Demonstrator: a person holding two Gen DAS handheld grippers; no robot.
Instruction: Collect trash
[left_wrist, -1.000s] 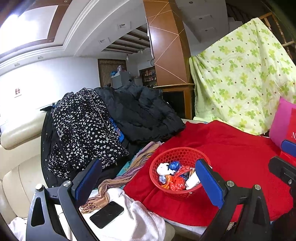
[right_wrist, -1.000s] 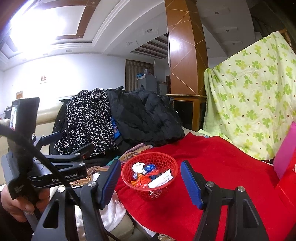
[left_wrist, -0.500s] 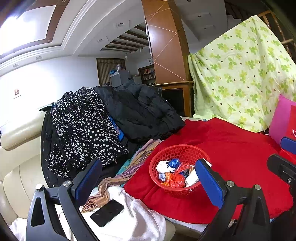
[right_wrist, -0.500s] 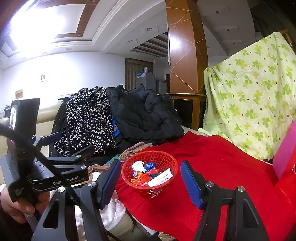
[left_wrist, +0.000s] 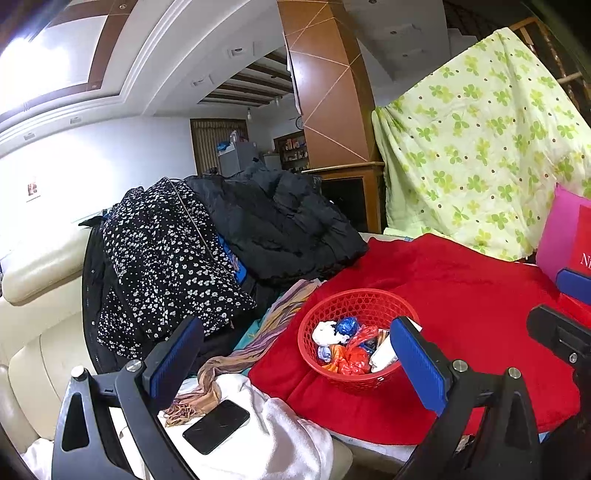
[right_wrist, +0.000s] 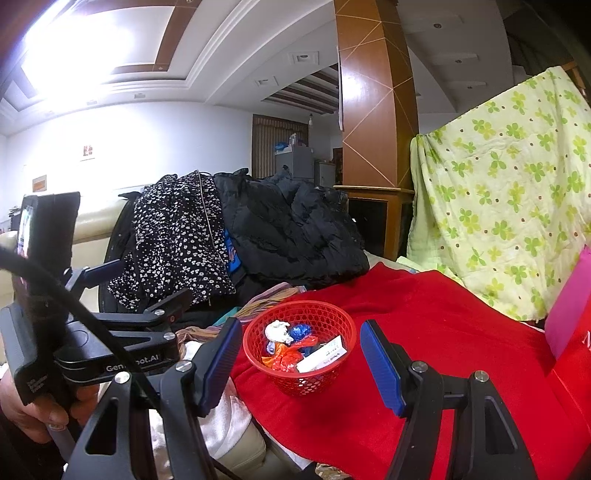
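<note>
A red mesh basket (left_wrist: 356, 301) (right_wrist: 300, 308) stands on a red blanket (left_wrist: 461, 295). It holds a white crumpled wad (left_wrist: 322, 333), a blue wrapper (left_wrist: 347, 325), red and orange wrappers (left_wrist: 351, 360) and a white paper slip (right_wrist: 325, 354). My left gripper (left_wrist: 295, 356) hovers open just in front of the basket, with nothing between its blue pads. My right gripper (right_wrist: 301, 363) is also open and empty, short of the basket and framing it. In the right wrist view a hand (right_wrist: 22, 402) holds the left gripper at the far left.
A black phone (left_wrist: 216, 426) lies on white cloth (left_wrist: 280, 435) beside a striped scarf (left_wrist: 258, 343). A floral garment (left_wrist: 166, 258) and a black jacket (left_wrist: 280, 229) are piled on the cream sofa (left_wrist: 37, 266). A green clover sheet (left_wrist: 480, 147) and a pink box (left_wrist: 557, 236) stand right.
</note>
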